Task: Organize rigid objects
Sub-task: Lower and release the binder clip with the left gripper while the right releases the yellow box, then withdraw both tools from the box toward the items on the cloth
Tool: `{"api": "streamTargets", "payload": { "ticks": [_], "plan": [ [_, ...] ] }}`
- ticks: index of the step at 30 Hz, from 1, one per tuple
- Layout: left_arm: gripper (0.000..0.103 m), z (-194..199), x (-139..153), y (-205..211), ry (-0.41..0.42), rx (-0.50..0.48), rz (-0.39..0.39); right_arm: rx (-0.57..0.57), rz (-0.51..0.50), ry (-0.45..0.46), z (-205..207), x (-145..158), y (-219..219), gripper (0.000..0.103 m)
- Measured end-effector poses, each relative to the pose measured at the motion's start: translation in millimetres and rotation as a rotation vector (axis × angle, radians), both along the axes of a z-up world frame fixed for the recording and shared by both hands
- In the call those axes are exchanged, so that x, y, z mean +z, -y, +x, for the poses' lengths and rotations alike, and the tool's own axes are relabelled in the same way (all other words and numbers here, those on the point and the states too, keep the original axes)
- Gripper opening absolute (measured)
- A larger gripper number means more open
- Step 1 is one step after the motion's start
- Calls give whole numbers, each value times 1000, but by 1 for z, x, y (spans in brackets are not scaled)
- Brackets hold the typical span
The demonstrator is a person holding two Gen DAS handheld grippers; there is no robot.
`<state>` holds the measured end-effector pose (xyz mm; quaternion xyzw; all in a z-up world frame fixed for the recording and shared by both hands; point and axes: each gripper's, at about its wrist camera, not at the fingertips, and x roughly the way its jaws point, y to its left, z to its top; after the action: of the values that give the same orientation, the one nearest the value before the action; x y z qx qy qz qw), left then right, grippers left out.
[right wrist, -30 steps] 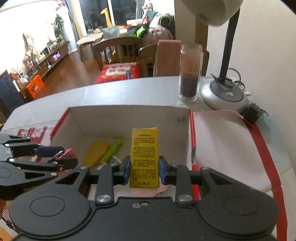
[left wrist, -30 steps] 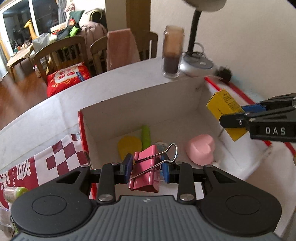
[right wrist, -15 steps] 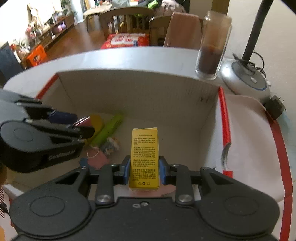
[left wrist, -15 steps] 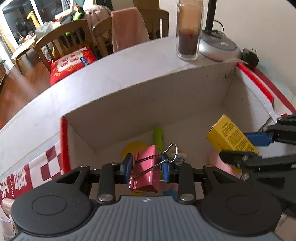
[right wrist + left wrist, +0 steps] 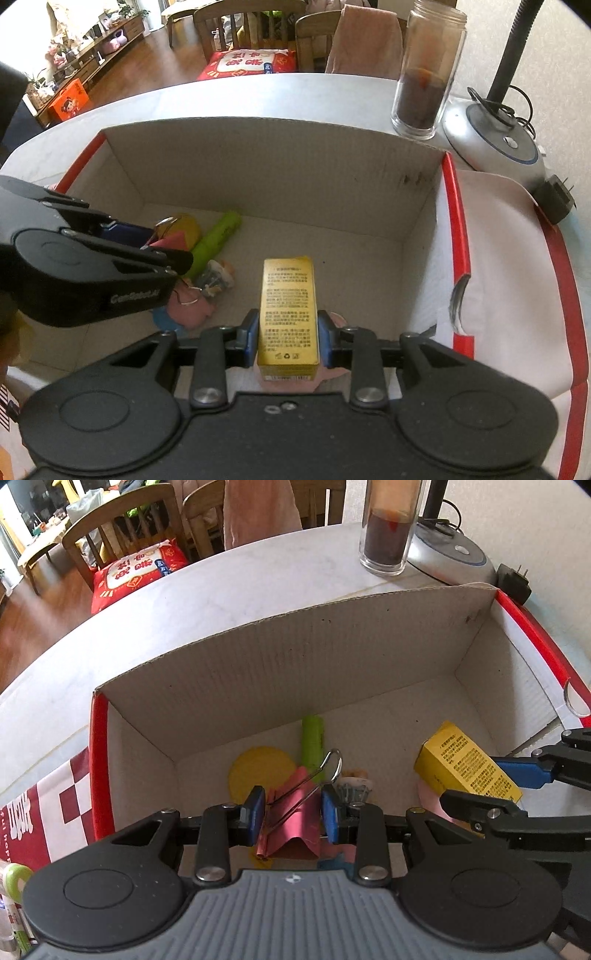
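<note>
The left gripper [image 5: 292, 814] pinches a pink binder clip [image 5: 291, 821] and the right gripper [image 5: 288, 338] clamps a yellow carton [image 5: 289, 314], both poised inside an open cardboard box [image 5: 280, 158]. On the box floor below lie a yellow disc [image 5: 255, 770], a green tube [image 5: 216, 243] and a small figurine [image 5: 218, 277]. Beyond the box, a glass [image 5: 424, 81] stands on the table [image 5: 221, 602].

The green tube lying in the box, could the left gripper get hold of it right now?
Probably not yet. The left gripper is shut on the pink binder clip, so its jaws are full. The green tube lies uncovered on the floor of the cardboard box, ahead of the fingertips, so after dropping the clip it looks reachable.
</note>
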<state>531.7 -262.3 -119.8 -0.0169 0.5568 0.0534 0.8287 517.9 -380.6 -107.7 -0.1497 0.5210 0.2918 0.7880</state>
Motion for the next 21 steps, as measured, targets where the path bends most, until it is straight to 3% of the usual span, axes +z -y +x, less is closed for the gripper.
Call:
{"api": "streamTargets", "payload": {
  "ticks": [4, 6, 8, 15, 21],
  "plan": [
    [33, -2, 1, -3, -12, 19, -21, 5, 4, 10, -1, 4, 0, 30],
    [47, -5, 4, -5, -8, 29, -41, 2, 10, 19, -3, 8, 1, 31],
    [51, -10, 9, -6, 14, 29, -53, 5, 18, 20, -5, 12, 3, 31],
    [51, -31, 35, -13, 80, 52, -91, 32, 29, 48, -19, 27, 7, 35],
    [51, -58, 62, -17, 160, 43, -77, 55, 63, 90, -37, 49, 13, 46]
  ]
}}
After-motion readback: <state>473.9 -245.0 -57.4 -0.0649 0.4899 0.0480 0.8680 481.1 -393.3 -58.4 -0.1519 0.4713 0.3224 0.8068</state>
